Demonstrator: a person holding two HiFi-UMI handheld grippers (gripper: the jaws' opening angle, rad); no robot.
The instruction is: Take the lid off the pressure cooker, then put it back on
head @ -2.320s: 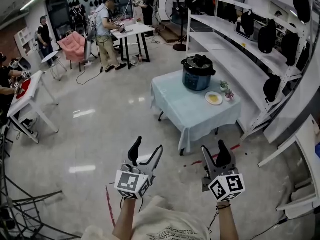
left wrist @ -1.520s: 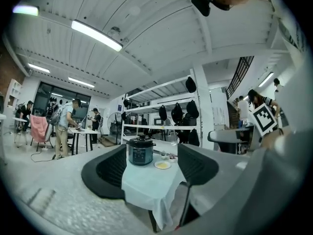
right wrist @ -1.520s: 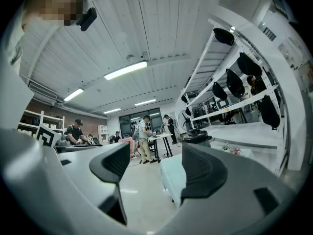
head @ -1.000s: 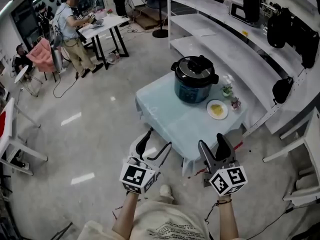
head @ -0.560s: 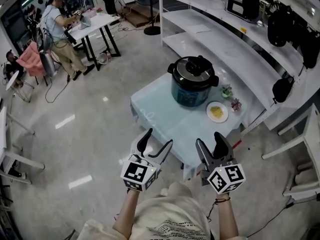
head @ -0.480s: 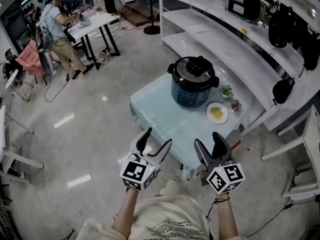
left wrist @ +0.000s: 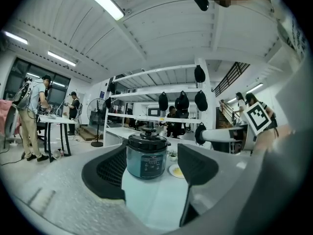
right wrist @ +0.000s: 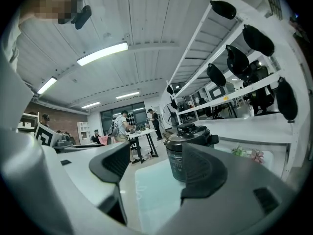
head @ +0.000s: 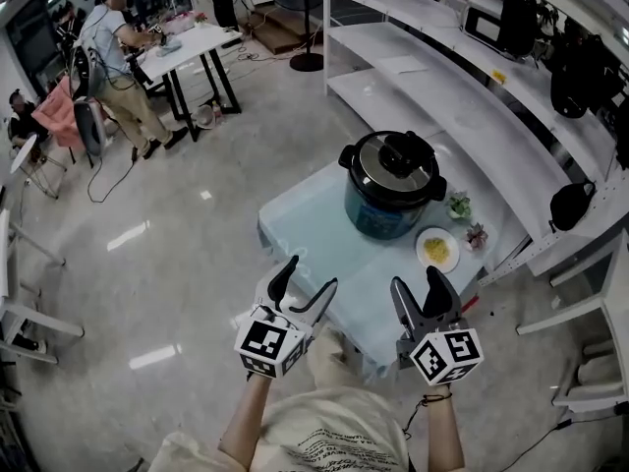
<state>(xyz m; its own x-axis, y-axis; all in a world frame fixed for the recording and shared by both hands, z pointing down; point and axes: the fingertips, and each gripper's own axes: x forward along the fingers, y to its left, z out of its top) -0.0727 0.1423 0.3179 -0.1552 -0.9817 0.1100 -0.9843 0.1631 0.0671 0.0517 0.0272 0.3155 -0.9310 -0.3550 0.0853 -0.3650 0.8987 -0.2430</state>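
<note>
My left gripper [head: 308, 275] and right gripper [head: 417, 283] both have their jaws wide apart with nothing between them. Both hover at the near edge of the table [head: 310, 226]. The pressure cooker [head: 391, 200] stands toward the table's far end, well apart from both grippers. Its lid [head: 391, 163] appears fully seated. A plate [head: 436, 251] lies on the table's right side.

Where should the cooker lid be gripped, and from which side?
Grip the black handle raised on top of the lid, coming from above. It stands proud of the rounded lid, which is probably too wide for the jaws. The cooker stands upright, with open space above.
</note>
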